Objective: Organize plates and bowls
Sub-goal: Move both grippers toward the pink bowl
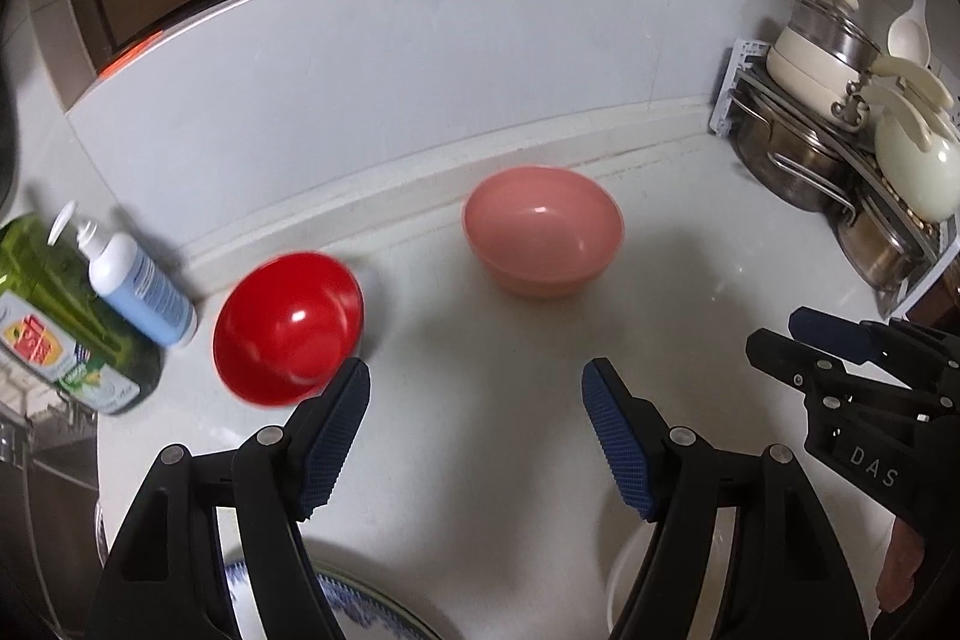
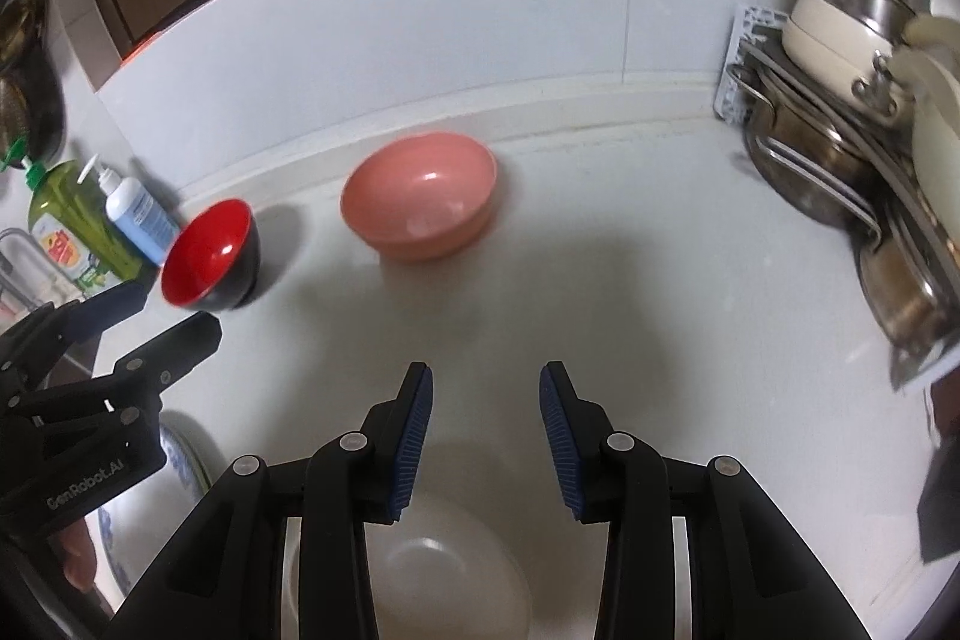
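Fingers of both the left gripper (image 1: 476, 436) and right gripper (image 2: 486, 439) spread and empty, I'm hovering between pickups, judging the pink bowl (image 2: 420, 193) ahead needs grasping next.

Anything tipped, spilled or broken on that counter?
One thing: the red bowl looks tilted, its mouth facing sideways toward the grippers, next to the soap bottles. The pink bowl sits upright. No spill or breakage shows. Both grippers are open and empty.
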`<state>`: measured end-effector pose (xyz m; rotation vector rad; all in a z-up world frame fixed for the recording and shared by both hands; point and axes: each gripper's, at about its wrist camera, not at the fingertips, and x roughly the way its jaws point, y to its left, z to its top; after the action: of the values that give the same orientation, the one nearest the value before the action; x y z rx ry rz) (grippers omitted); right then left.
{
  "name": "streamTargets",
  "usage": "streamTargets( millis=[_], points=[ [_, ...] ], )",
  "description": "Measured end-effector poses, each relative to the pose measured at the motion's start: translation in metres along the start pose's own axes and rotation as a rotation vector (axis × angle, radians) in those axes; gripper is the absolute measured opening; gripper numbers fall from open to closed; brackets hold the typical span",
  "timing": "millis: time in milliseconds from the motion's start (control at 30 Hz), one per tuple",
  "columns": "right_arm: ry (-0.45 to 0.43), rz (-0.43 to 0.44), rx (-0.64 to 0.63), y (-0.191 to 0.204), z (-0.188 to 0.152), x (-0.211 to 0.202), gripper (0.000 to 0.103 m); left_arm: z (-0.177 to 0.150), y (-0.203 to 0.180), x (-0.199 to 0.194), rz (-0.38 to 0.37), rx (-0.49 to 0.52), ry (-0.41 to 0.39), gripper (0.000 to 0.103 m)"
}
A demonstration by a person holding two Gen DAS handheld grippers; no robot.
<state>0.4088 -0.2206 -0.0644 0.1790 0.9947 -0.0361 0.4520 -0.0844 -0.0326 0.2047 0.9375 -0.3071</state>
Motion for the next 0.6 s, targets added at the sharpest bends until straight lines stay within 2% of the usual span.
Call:
streamTargets(
  millis=[267, 600],
  points=[
    [0.003, 0.016, 0.006, 0.005, 0.04, 0.022, 0.038, 0.035, 0.013, 0.026, -0.008, 0.022, 0.023, 0.073],
    [0.037, 0.026, 0.044, 0.002, 0.081, 0.065, 0.038, 0.07, 0.019, 0.08, -0.039, 0.039, 0.071, 0.072]
  ],
)
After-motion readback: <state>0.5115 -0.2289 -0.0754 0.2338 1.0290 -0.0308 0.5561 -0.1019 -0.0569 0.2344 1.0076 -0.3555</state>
